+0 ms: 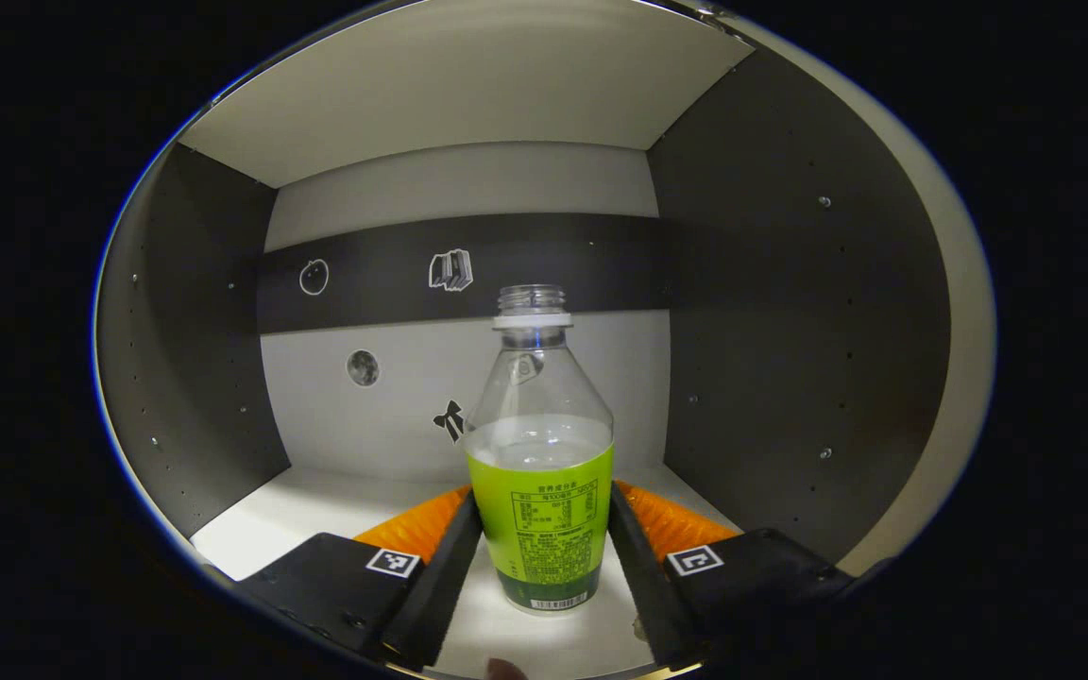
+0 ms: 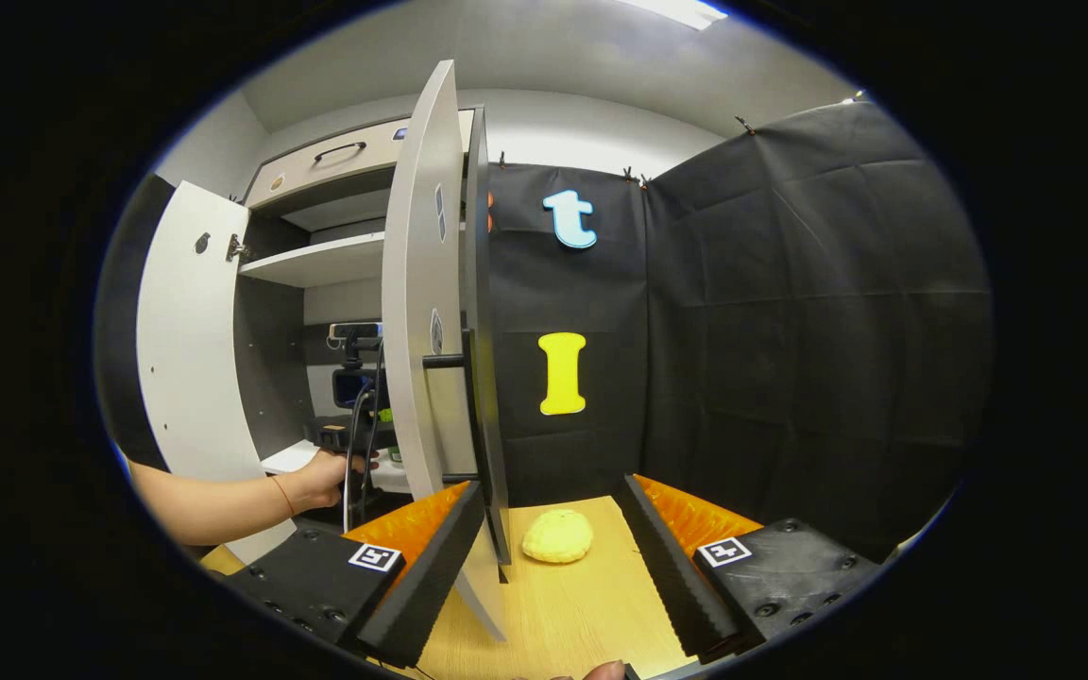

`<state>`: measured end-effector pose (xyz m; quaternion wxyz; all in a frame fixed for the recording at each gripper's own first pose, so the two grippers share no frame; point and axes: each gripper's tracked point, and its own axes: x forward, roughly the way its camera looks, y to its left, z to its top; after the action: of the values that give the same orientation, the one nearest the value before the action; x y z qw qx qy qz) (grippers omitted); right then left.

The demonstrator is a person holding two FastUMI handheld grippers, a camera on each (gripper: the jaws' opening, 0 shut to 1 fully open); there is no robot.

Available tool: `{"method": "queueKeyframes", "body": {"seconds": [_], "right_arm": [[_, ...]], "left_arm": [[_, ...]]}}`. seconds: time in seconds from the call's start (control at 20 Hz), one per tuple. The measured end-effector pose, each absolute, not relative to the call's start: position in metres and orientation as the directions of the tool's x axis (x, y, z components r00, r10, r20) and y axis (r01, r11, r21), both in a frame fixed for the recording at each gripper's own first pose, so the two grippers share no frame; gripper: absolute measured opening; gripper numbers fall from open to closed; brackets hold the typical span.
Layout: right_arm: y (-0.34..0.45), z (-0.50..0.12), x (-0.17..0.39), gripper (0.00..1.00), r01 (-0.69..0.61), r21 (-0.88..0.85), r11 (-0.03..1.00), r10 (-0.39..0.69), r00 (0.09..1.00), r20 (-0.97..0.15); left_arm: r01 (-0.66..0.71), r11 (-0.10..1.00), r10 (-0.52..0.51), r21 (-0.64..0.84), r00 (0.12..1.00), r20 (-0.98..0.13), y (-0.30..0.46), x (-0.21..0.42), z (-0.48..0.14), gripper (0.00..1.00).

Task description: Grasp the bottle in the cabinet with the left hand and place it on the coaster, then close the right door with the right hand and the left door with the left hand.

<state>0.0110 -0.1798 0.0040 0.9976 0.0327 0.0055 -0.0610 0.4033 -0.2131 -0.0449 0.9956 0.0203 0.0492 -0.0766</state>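
A clear uncapped bottle point(image 1: 540, 491) with a green label stands on the white cabinet shelf point(image 1: 317, 515). My left gripper point(image 1: 544, 493) is inside the cabinet, with both fingers pressed against the bottle's labelled sides. In the right gripper view, a round yellow coaster point(image 2: 557, 535) lies on the wooden table point(image 2: 582, 604), just ahead of my right gripper point(image 2: 549, 491). That gripper is open and holds nothing. The cabinet's right door point(image 2: 423, 312) stands open, nearly edge-on, just left of the coaster. The left door point(image 2: 190, 359) is swung open at the far left.
A person's hand point(image 2: 322, 477) and forearm reach into the cabinet between the two doors. An upper shelf point(image 2: 317, 260) and a drawer with a handle point(image 2: 336, 151) sit above. The cabinet's dark side walls point(image 1: 771, 331) stand close on both sides of the bottle.
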Motion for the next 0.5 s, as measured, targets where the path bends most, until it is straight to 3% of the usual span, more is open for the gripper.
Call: {"method": "queueKeyframes", "body": {"seconds": [0.2,0.5], "right_arm": [[-0.176,0.005,0.009,0.98,0.114,0.072,0.991,-0.114,0.993,-0.005],[-0.17,0.005,0.009,0.98,0.086,0.08,0.993,-0.086,0.996,0.0]], "left_arm": [[0.173,0.985,-0.172,0.022,0.983,-0.06,-0.202,0.381,-0.029,0.79],[0.18,0.984,-0.18,0.0,0.983,-0.015,-0.165,0.283,-0.012,0.78]]}}
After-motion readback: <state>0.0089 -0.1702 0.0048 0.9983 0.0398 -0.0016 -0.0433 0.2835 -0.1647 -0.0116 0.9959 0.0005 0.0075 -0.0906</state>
